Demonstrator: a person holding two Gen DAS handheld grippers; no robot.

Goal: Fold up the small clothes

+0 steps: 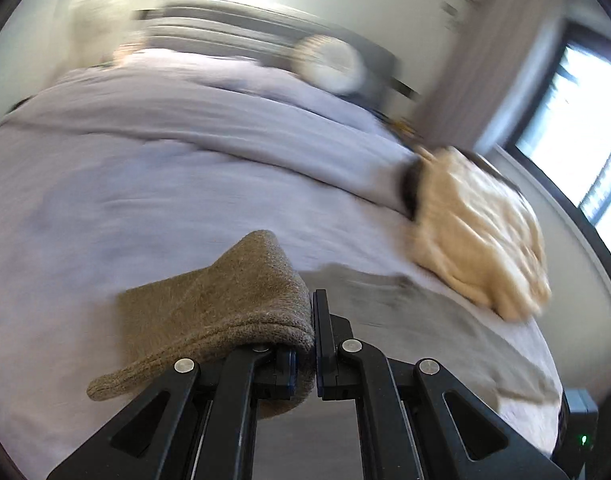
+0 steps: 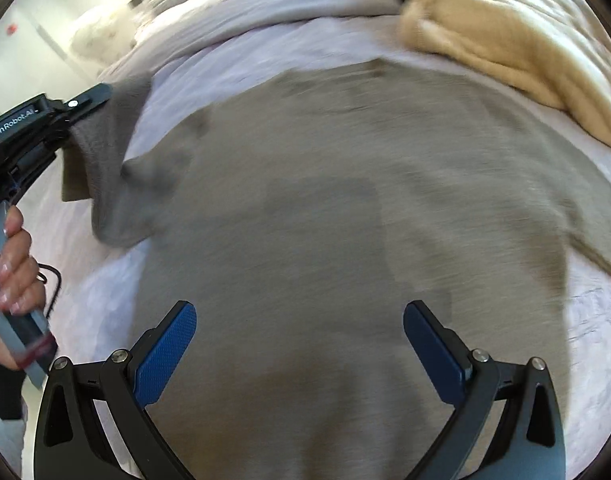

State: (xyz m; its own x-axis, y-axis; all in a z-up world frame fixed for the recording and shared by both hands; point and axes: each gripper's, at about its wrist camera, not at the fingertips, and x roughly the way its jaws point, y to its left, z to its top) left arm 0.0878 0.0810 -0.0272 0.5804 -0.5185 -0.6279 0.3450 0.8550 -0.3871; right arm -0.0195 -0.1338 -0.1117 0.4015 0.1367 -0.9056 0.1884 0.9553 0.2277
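A grey-brown knit garment (image 2: 345, 220) lies spread across a lavender-sheeted bed (image 1: 145, 160), its main body flat and open, as a fold gets under way. The left gripper (image 1: 314, 344) is clamped on one corner of the garment, apparently a sleeve or side flap, and holds it lifted off the bed at the garment's left edge; the fabric bunches over the closed jaws. The right gripper (image 2: 299, 344) hovers above the near part of the garment with its blue pads (image 2: 165, 356) wide apart, gripping nothing. A cream fleece item (image 2: 513, 32) rests just beyond the garment's far right corner, its own state of folding unclear through the blur. By the look of it, no fold is yet laid down; the work is at its first step, with most still left.
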